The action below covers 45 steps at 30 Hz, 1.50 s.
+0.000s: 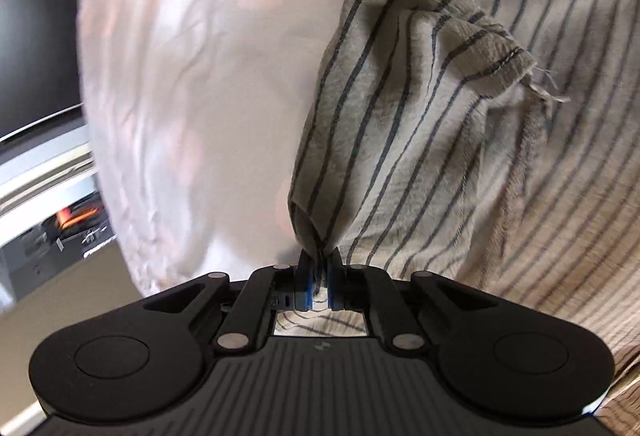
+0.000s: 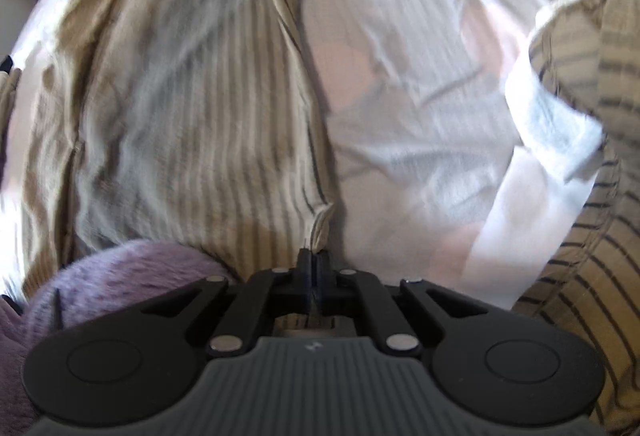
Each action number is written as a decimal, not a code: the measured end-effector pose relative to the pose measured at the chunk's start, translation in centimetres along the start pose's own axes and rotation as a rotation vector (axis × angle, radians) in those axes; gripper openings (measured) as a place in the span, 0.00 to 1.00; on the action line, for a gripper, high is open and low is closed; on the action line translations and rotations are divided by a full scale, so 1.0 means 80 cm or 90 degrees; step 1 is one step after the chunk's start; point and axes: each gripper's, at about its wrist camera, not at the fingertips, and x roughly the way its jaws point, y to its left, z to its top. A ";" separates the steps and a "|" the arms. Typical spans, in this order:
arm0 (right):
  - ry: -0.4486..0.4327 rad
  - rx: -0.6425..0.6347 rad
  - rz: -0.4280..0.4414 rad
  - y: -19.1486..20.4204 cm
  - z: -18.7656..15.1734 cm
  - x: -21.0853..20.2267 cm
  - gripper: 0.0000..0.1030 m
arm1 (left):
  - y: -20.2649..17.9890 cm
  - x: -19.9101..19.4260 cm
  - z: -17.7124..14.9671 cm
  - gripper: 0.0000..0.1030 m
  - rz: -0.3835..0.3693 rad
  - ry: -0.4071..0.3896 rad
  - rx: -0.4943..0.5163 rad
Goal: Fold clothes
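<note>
The left hand-held gripper (image 1: 320, 268) is pinching a bunched corner of the striped garment (image 1: 400, 140), its blue-padded jaws drawn narrow with the cloth squeezed between them. From that pinch the beige fabric with thin dark stripes is rising ahead of the hand-held gripper and spreading off to its right, where a frayed hem corner (image 1: 536, 84) is sticking out. To the left of the pinched fold a pale pink-white sheet (image 1: 180, 84) is lying wrinkled under the garment, and farther left a dark area with a light rail is showing at the frame edge.

The right hand-held gripper (image 2: 316, 264) is clamping another edge of the same striped garment (image 2: 200, 124), jaws pressed together on a thin fold of it. The cloth is stretching away ahead and to the left of this hand-held gripper, blurred. Just left and below its body a fuzzy purple fabric (image 2: 120, 268) is sitting. To its right the sheet (image 2: 420, 96) is lying bare, and beyond that more striped cloth is draping at the far right edge.
</note>
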 end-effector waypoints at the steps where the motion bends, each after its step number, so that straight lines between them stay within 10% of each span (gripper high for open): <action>1: -0.007 -0.002 -0.001 0.007 -0.001 -0.006 0.03 | -0.006 -0.006 -0.008 0.04 0.011 -0.001 -0.009; 9: -0.054 -0.059 -0.034 0.105 -0.013 -0.047 0.02 | -0.064 -0.045 -0.078 0.04 0.098 0.007 -0.120; 19: -0.054 -0.130 -0.129 0.206 -0.017 -0.058 0.02 | -0.122 -0.087 -0.068 0.04 0.163 -0.003 -0.303; 28: -0.004 -0.207 -0.180 0.280 0.005 -0.043 0.02 | -0.203 -0.101 -0.084 0.10 0.122 0.002 -0.429; 32: 0.014 -0.215 -0.190 0.285 0.015 -0.033 0.02 | -0.203 -0.132 -0.093 0.15 0.120 -0.005 -0.565; 35: 0.020 -0.218 -0.185 0.296 0.021 -0.037 0.02 | -0.204 -0.175 -0.105 0.45 0.131 -0.032 -0.651; 45: 0.030 -0.207 -0.122 0.355 0.019 -0.031 0.02 | -0.242 -0.328 -0.103 0.45 0.151 -0.064 -0.987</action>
